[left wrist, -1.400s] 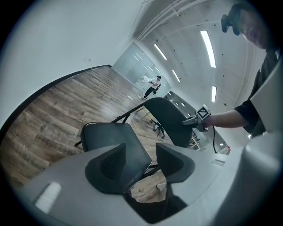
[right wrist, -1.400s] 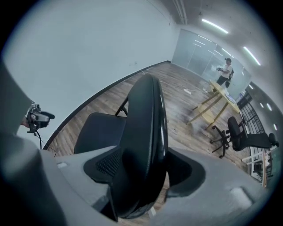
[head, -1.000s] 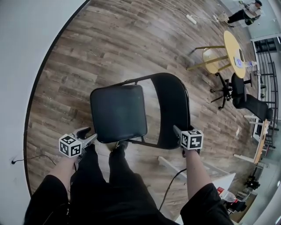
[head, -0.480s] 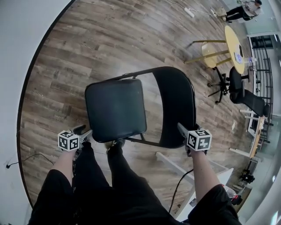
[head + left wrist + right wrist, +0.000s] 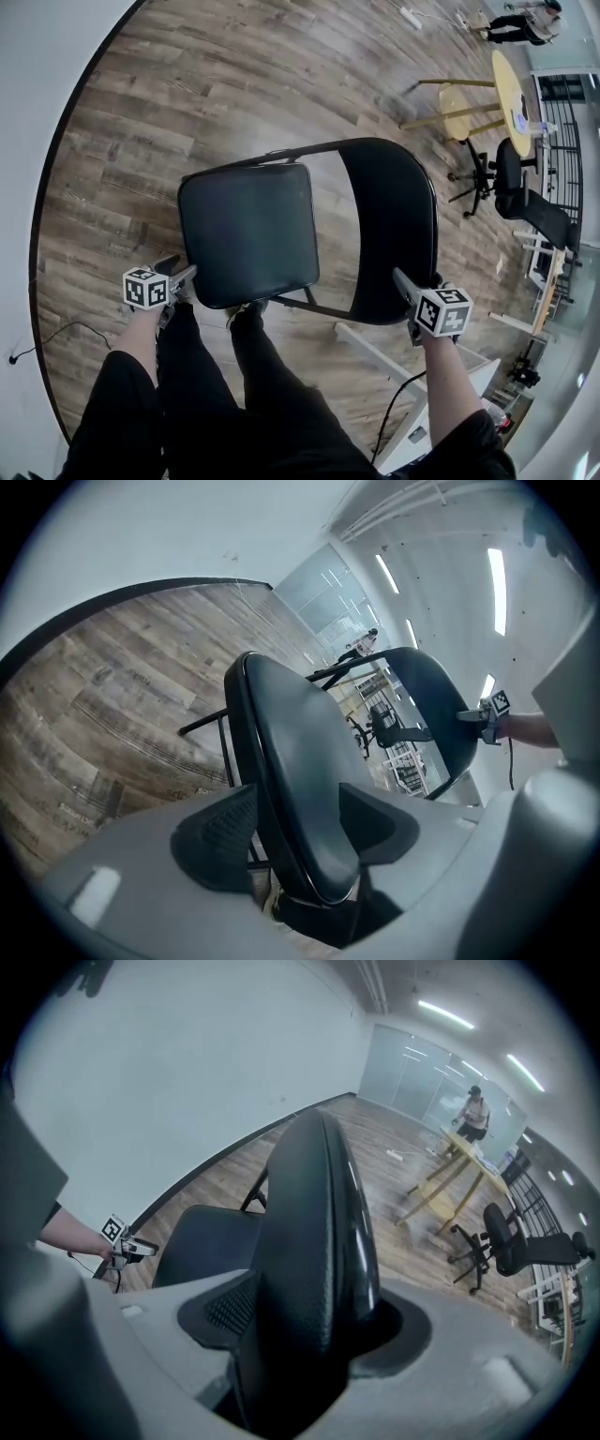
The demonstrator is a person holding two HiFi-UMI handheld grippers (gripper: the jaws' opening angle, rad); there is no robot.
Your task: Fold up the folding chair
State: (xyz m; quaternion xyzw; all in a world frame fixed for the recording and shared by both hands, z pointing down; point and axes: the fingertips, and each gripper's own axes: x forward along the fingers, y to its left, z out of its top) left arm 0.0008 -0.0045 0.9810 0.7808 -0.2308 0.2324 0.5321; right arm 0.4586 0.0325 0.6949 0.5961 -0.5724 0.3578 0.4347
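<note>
A black folding chair stands open on the wood floor, with its padded seat (image 5: pixel 248 230) on the left and its backrest (image 5: pixel 389 225) on the right. My left gripper (image 5: pixel 178 278) is at the seat's near left corner. In the left gripper view the seat edge (image 5: pixel 291 761) runs between the jaws of the left gripper (image 5: pixel 295 827). These jaws have just been opening, and the left pad (image 5: pixel 217 834) stands just clear of the rim. My right gripper (image 5: pixel 408 286) is shut on the backrest's top edge (image 5: pixel 314 1232), which fills the gap between its pads.
My legs in black trousers (image 5: pixel 234 394) stand right behind the seat. A round yellow table (image 5: pixel 514 84) with a stool and a black office chair (image 5: pixel 511 183) stand at the far right, and a person (image 5: pixel 520 23) is beyond them. A cable (image 5: pixel 42 342) lies by the white wall at left.
My left gripper has come down to the seat's near left corner and now straddles its edge. My right gripper has stayed on the backrest. The view has shifted slightly.
</note>
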